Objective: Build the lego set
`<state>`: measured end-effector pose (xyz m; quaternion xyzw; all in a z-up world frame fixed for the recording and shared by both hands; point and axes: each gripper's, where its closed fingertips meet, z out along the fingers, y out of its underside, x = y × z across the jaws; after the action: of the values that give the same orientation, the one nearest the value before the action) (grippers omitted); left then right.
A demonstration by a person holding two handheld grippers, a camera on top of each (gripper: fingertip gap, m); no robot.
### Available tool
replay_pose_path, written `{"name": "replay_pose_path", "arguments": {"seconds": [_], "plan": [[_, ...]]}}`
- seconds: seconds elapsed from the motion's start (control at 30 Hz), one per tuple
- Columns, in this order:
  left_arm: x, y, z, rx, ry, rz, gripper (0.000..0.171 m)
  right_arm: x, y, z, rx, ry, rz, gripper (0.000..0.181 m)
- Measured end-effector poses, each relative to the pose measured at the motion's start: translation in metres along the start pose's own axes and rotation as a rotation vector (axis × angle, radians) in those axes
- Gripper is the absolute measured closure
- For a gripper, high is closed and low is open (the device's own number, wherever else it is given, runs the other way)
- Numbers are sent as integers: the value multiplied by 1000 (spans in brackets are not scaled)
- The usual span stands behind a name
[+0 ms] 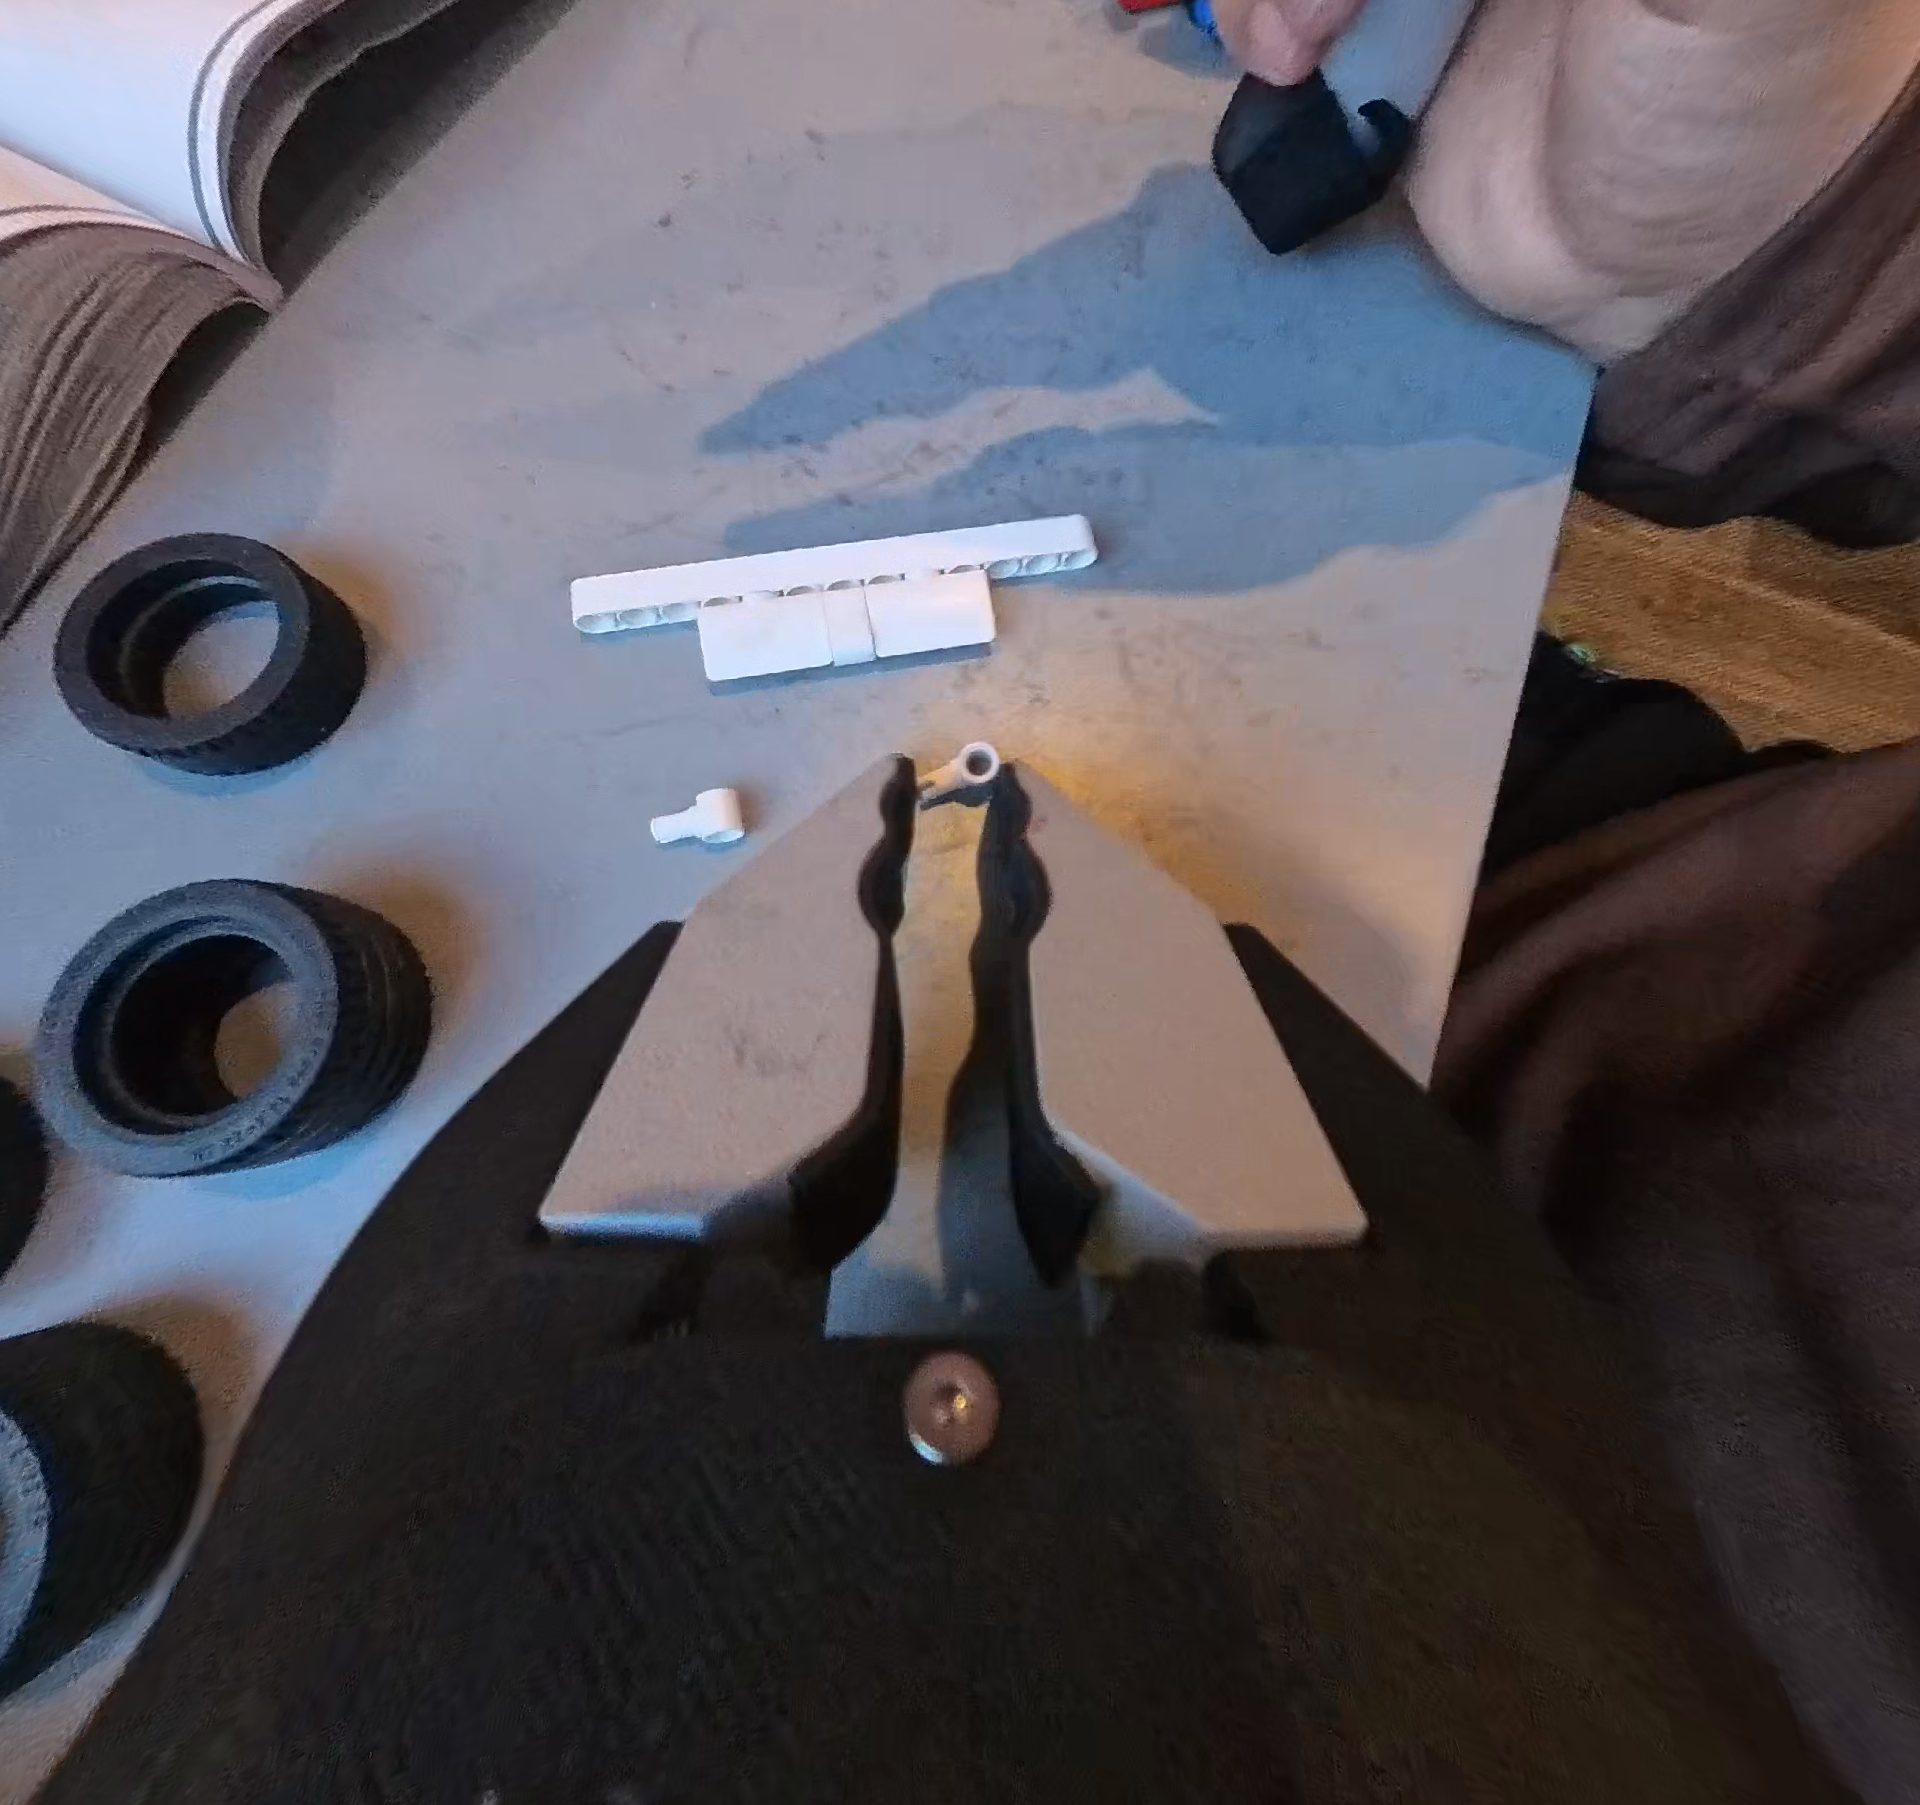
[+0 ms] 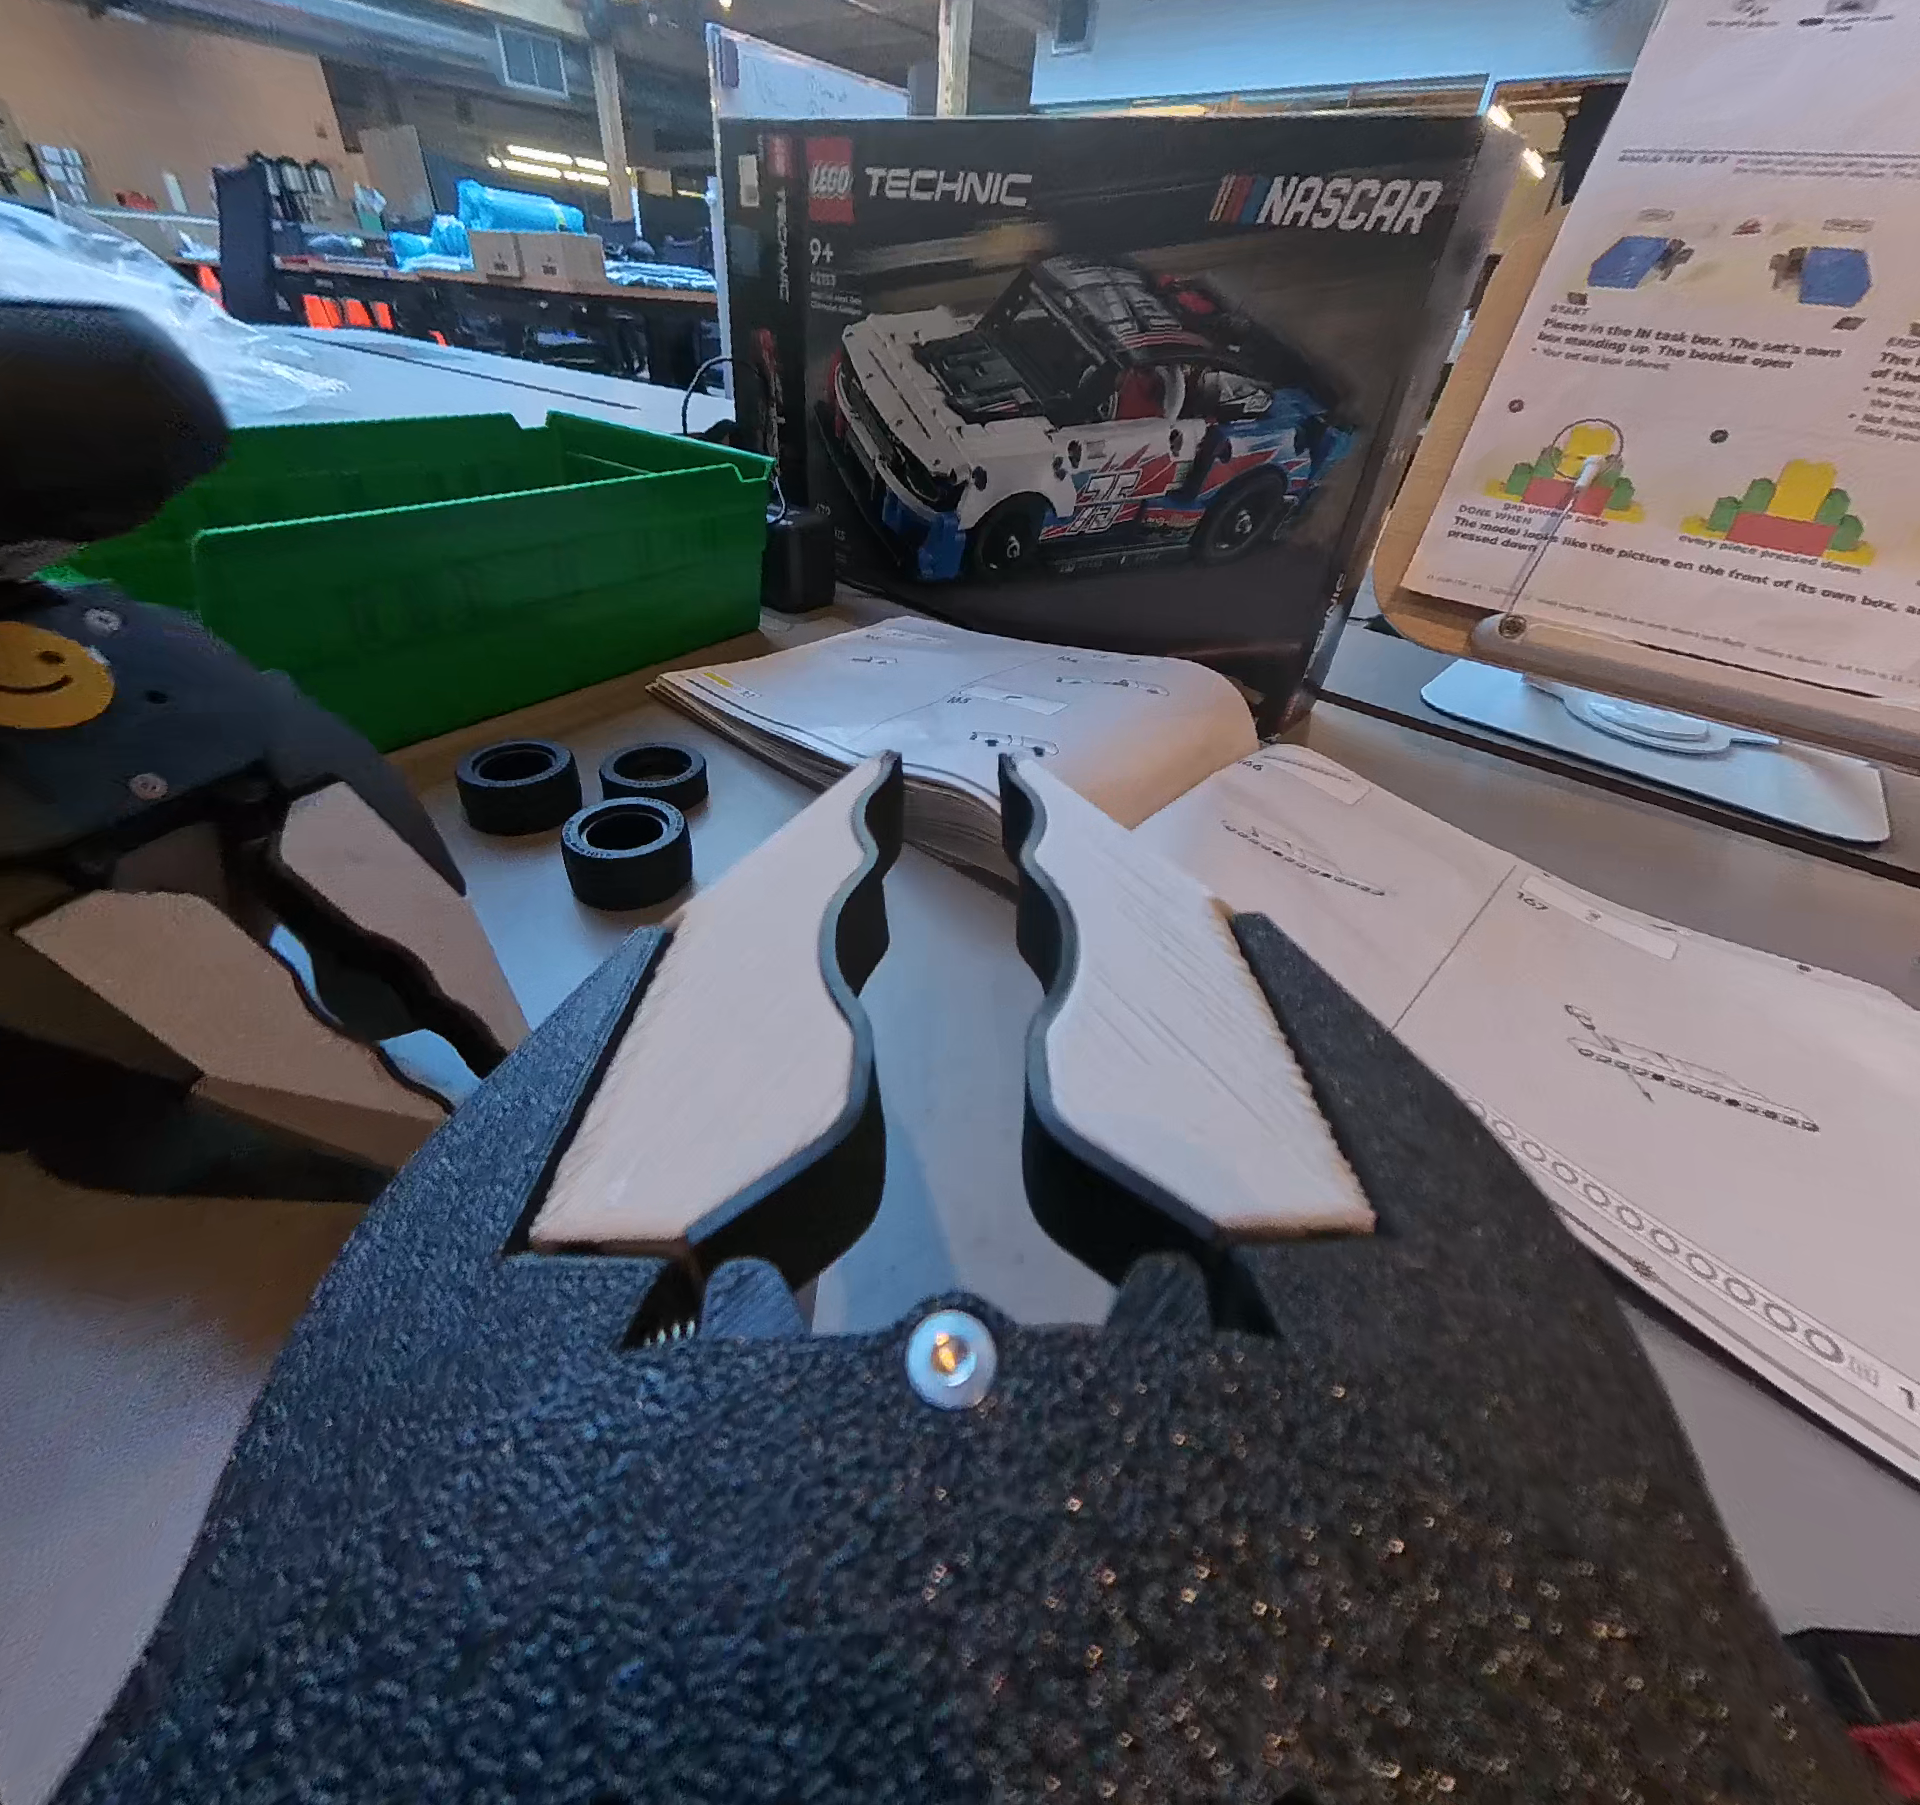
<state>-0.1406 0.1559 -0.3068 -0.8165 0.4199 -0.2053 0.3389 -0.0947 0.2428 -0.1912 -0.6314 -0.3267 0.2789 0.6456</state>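
Table (image 1: 727, 228): grey top, cut off by a corner edge close on the right; anything flicked that way likely lost to the floor.
Booklet (image 2: 1039, 706): open beyond the right gripper (image 2: 948, 784); fingers apart, holding nothing, raised clear of the parts.
Tyres (image 1: 208, 654): black, lined up along the left; could be nudged rolling if swung wide.
White beam (image 1: 831, 571): long, with flat white panels clipped on, lying just beyond the small parts; loose on the table, so liable to slide when a pin gets pushed in one-handed.
Left gripper (image 1: 958, 779): fingers narrowed around the small white connector (image 1: 971, 768), tips only; whether truly clamped, cannot tell.
Connector risk: tiny, round, caught at the very tips; apt to twist or pop out.
Second connector (image 1: 698, 813): loose just left of the fingers; easily knocked aside.
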Motion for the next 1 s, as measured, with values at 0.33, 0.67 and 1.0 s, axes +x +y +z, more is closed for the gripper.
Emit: {"name": "replay_pose_path", "arguments": {"seconds": [0.33,0.67,1.0], "plan": [[-4,3,-5,6,24,-47,151,-16,20,-1,-109,-66,-64,161],[-4,12,-14,-7,21,53,149,-27,32,-4,-185,-67,-206,161],[-4,5,-4,-10,21,80,169,-29,33,-2,-186,-79,-198,161]]}}
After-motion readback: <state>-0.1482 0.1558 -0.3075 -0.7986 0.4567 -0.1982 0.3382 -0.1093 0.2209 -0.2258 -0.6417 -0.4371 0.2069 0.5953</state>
